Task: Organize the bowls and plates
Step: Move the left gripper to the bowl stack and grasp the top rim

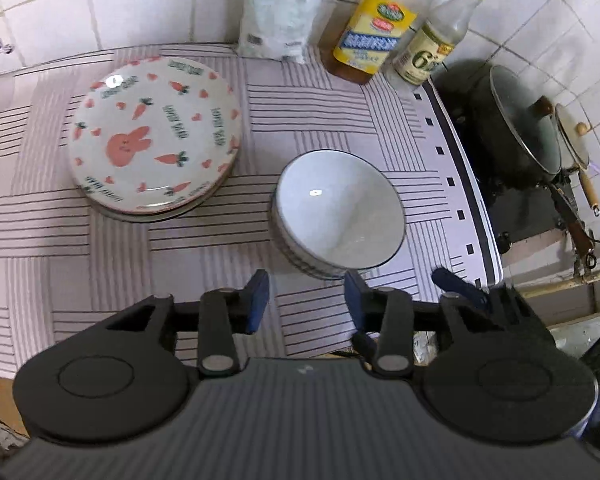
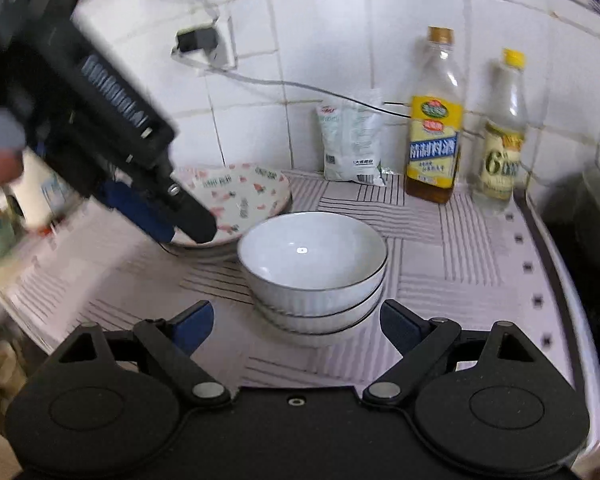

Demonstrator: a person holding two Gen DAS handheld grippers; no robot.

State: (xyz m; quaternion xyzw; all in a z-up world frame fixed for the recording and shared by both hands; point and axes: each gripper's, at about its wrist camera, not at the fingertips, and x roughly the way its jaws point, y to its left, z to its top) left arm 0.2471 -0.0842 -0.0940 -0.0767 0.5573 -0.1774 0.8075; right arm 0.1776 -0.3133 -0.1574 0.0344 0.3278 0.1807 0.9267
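Note:
A stack of white bowls [image 1: 338, 210] with dark rims stands on the striped cloth, also in the right wrist view [image 2: 312, 268]. To its left lies a stack of plates [image 1: 154, 136] with pink rabbit and carrot prints, also in the right wrist view [image 2: 240, 196]. My left gripper [image 1: 306, 296] is open and empty, just short of the bowls and above the cloth; it shows in the right wrist view [image 2: 180, 224] over the plates. My right gripper [image 2: 296, 320] is open and empty, its fingers either side of the bowl stack's near side.
An oil bottle [image 2: 434, 136], a vinegar bottle [image 2: 502, 140] and a white packet [image 2: 352, 140] stand against the tiled wall. A dark wok with a glass lid [image 1: 520, 128] sits on the stove at the right. The cloth's edge [image 1: 472, 208] runs beside the stove.

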